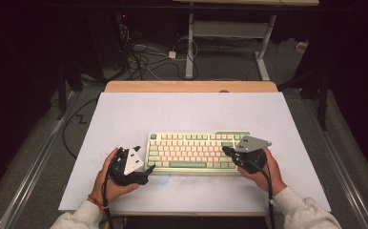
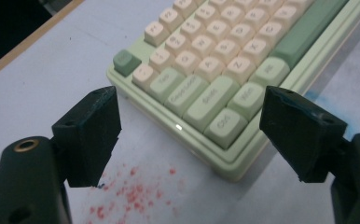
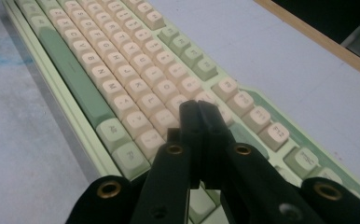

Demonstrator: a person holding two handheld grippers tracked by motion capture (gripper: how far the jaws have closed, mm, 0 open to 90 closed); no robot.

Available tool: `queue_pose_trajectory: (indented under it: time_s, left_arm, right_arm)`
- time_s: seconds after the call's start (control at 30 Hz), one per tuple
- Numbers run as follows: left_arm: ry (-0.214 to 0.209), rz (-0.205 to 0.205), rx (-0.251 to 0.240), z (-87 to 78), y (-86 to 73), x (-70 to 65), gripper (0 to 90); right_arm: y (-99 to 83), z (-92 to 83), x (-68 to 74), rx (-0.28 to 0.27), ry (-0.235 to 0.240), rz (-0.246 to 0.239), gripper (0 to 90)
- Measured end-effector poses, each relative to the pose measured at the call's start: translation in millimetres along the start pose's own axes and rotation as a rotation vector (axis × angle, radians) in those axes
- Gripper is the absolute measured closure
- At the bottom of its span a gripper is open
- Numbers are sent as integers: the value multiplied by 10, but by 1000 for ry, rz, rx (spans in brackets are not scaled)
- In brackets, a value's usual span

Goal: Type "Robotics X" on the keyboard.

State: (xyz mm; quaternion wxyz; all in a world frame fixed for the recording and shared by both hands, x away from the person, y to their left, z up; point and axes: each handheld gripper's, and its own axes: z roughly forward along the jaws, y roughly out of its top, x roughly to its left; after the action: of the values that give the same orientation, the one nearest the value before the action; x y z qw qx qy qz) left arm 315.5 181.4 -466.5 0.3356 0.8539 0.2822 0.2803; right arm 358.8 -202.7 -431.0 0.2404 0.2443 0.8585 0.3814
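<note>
The keyboard [image 1: 196, 151] lies flat near the front edge of the desk [image 1: 125, 114], roughly midway between its side edges, and looks stiff, light enough to slide and a little slippery on its smooth pale-green case. The left hand-held gripper [image 2: 187, 135] stands wide open at the keyboard's left front corner with nothing between its pads, while the right hand-held gripper [image 3: 199, 112] is closed tight and empty, its tips poised over the keys at the right end. I would judge the firm case rim the place to take hold, since the keycaps may pop off or press down
</note>
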Motion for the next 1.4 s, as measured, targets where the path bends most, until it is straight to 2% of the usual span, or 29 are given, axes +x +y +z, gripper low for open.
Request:
queue_pose_trajectory:
  time_s: [0.2, 0.23, 0.37, 0.63, 0.87, 1.03, 1.13, 1.4]
  left_arm:
    - [-15, -22, 29, -21, -146, 13, 190]
    - [-13, -20, 35, -27, -157, 12, 189]
    - [-15, -12, 43, -42, -193, -2, 187]
    - [-19, -12, 47, -49, -204, -11, 187]
    - [-27, -1, 58, -24, -201, -38, 187]
    - [-33, 1, 57, -23, -197, -40, 187]
    - [-34, 5, 67, -17, -199, -43, 187]
    - [-32, -1, 67, -18, -201, -33, 187]
  right_arm:
    - [120, 188, 54, 18, 22, -21, 900]
    - [152, 257, 69, 29, 30, -27, 900]
    - [208, 346, 87, 38, 32, -38, 900]
    - [299, 582, 129, 71, 44, -50, 900]
    - [307, 711, 128, 108, 31, -52, 900]
    - [292, 748, 122, 134, 32, -43, 900]
    - [296, 729, 129, 132, 40, -44, 900]
    - [332, 487, 83, 19, 29, -13, 877]
